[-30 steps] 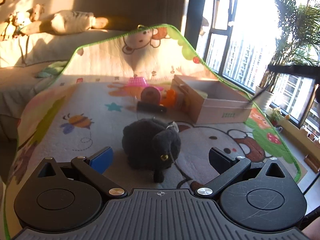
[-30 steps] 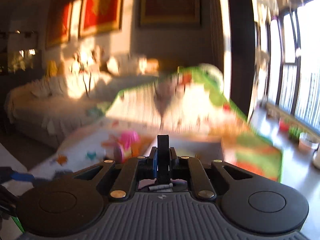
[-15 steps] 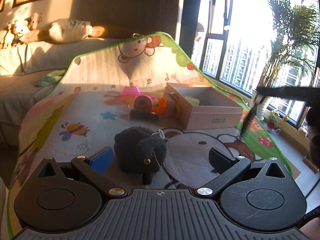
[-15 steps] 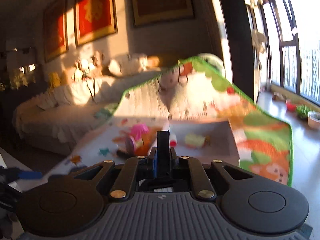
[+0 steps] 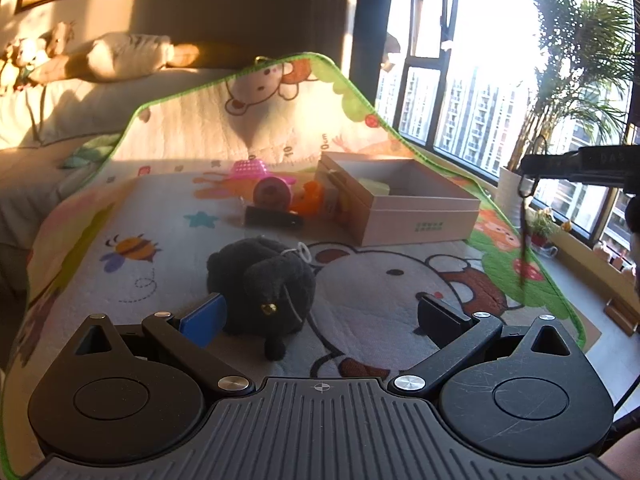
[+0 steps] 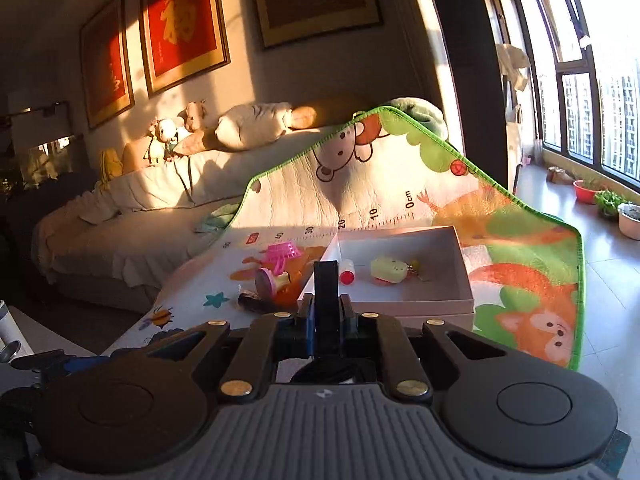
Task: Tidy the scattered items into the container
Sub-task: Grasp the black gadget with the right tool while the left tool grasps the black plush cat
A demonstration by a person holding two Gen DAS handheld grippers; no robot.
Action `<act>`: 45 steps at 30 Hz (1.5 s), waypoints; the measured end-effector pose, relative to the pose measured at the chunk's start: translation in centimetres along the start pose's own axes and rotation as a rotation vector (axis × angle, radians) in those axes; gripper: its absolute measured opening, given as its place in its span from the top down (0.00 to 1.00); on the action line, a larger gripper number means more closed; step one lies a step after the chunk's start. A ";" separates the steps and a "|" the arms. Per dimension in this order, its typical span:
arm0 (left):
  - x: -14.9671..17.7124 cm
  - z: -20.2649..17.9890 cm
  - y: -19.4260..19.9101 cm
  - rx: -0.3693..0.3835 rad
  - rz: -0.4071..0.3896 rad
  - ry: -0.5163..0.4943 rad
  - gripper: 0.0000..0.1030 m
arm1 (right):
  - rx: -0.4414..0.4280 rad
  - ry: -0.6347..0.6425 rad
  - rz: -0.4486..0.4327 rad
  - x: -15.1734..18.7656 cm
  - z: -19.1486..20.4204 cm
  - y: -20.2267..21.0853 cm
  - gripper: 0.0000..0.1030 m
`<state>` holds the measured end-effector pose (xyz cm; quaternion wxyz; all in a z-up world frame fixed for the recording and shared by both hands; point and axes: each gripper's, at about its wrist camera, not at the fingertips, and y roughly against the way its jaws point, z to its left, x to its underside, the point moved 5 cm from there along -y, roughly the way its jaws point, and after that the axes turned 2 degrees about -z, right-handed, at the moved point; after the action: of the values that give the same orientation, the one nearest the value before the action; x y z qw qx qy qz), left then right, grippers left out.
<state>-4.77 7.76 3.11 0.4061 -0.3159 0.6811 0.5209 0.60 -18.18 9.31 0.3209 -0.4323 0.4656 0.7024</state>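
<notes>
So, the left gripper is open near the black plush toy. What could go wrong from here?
1. The black plush toy sits towards the blue pad side of the open left gripper, not centred; closing now may pinch only fur, and it could slip.
2. Its thin cord loop may snag on a finger.
3. Small toys crowd the box wall; a careless carry could knock them.

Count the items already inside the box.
2: a small white bottle with a red cap near the box's left wall, and a yellow toy mid-floor. The near wall may hide more.
</notes>
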 end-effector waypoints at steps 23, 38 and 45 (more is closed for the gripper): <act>0.9 1.3 -2.7 -0.026 0.065 0.007 0.00 | 0.056 0.125 0.243 9.1 -1.2 -7.6 0.18; 1.4 -4.4 -4.0 0.273 0.105 -0.030 0.00 | 0.015 0.234 0.291 10.8 1.0 -10.1 0.31; -0.5 -2.8 -1.0 0.166 0.014 -0.145 0.00 | 0.018 0.215 0.265 11.0 0.6 -9.9 0.24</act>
<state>-4.38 4.77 3.45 0.4754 -0.2379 0.6930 0.4870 4.21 -13.48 -4.30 0.1779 -0.4367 0.5566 0.6840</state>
